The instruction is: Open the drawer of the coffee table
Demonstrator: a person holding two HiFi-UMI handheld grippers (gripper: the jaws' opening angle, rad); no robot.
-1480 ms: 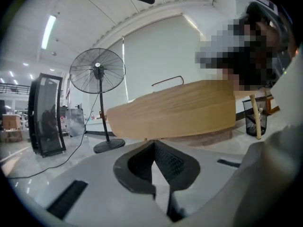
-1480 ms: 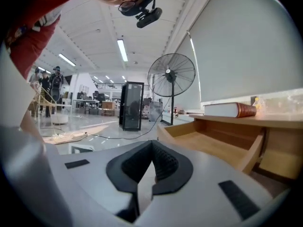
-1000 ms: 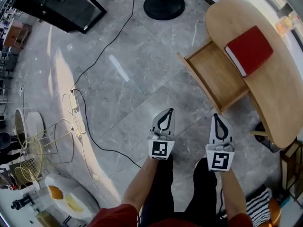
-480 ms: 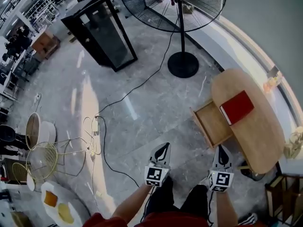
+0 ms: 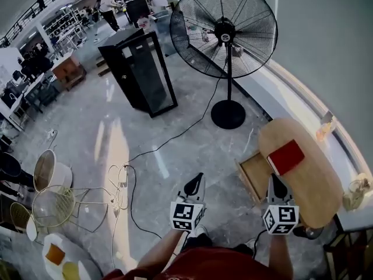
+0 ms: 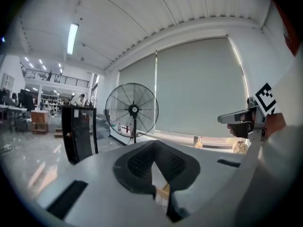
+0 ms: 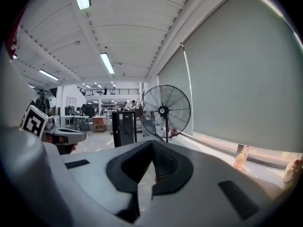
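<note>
The oval wooden coffee table (image 5: 312,185) stands low at the right of the head view. Its drawer (image 5: 255,177) is pulled out towards the floor's middle and looks empty. A red book (image 5: 285,157) lies on the tabletop. Both grippers are held up side by side in front of me, well above the table and touching nothing. My left gripper (image 5: 199,178) is shut and empty, its jaws meeting at the tip (image 6: 154,144). My right gripper (image 5: 273,179) hovers over the drawer's near corner, also shut with nothing held (image 7: 152,143).
A large pedestal fan (image 5: 228,35) stands beyond the table, with a black glass-fronted cabinet (image 5: 140,74) to its left. A black cable (image 5: 129,182) runs across the marble floor. Wire chairs (image 5: 52,203) sit at the lower left. A small bottle (image 5: 323,127) rests on the window ledge.
Both grippers and the head camera have risen a long way; the table and open drawer now look smaller and farther below. The fan and cabinet have come into view.
</note>
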